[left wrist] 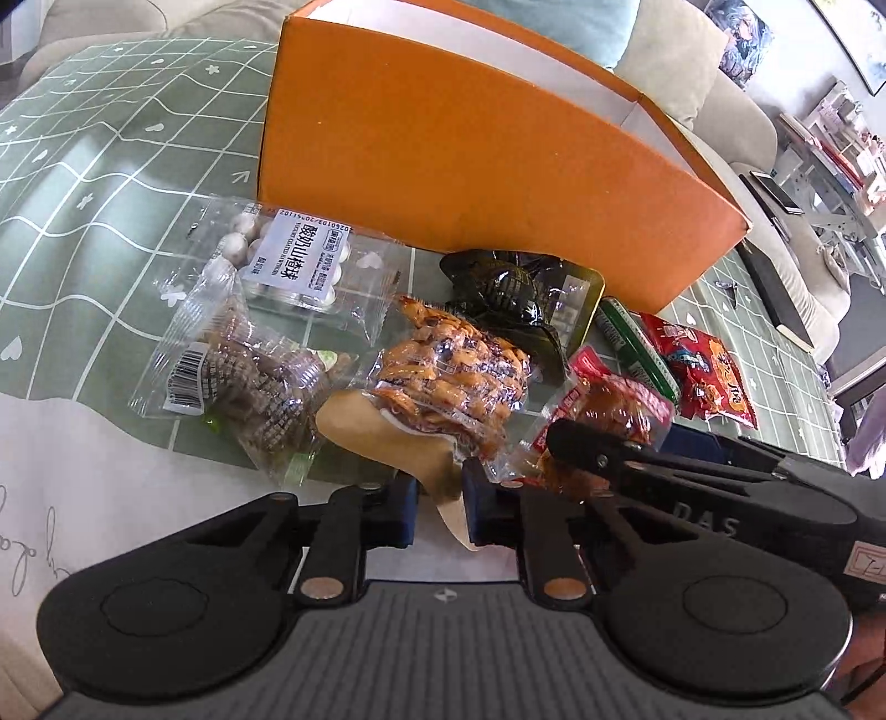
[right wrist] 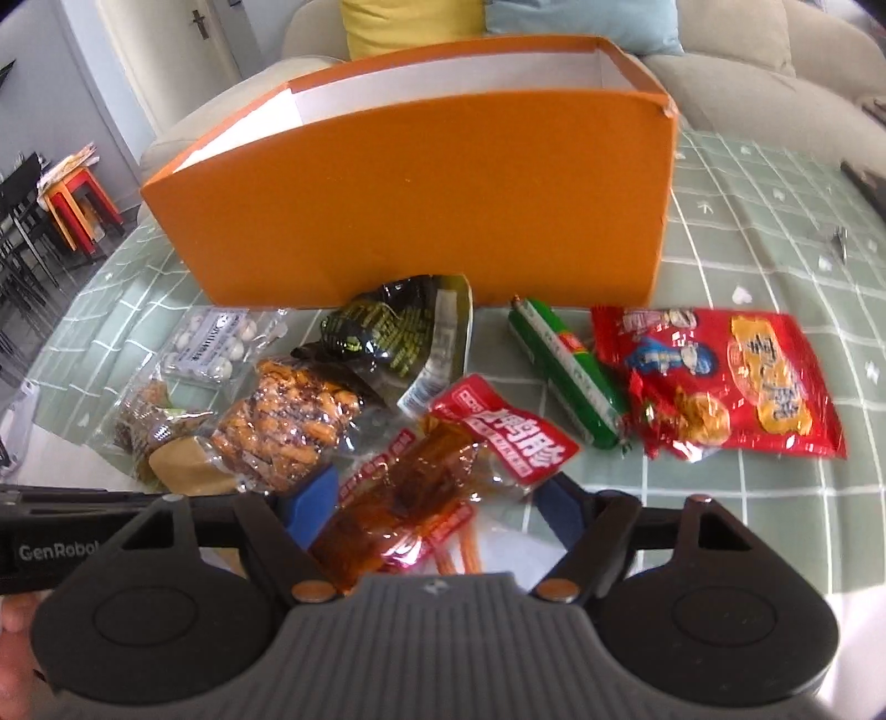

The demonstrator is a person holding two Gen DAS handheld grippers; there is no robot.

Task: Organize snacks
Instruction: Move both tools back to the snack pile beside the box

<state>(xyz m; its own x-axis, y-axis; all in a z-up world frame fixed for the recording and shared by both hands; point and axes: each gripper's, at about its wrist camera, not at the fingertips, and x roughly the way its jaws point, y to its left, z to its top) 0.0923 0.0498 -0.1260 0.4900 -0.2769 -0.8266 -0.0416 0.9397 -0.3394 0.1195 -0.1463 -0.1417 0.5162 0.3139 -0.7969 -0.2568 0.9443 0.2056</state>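
Note:
An open orange box stands at the back of the table. Snacks lie in front of it. My left gripper is shut on the tan end of a clear pack of orange crackers. My right gripper is open around a clear red pack of spicy strips; its fingers show in the left wrist view. Also here are a pack of white balls, a brown snack pack, a dark green pack, a green sausage and a red bag.
The table wears a green checked cloth with a white front strip. A beige sofa with cushions stands behind. Chairs and stools are at the left. A dark flat object lies on the table's far right.

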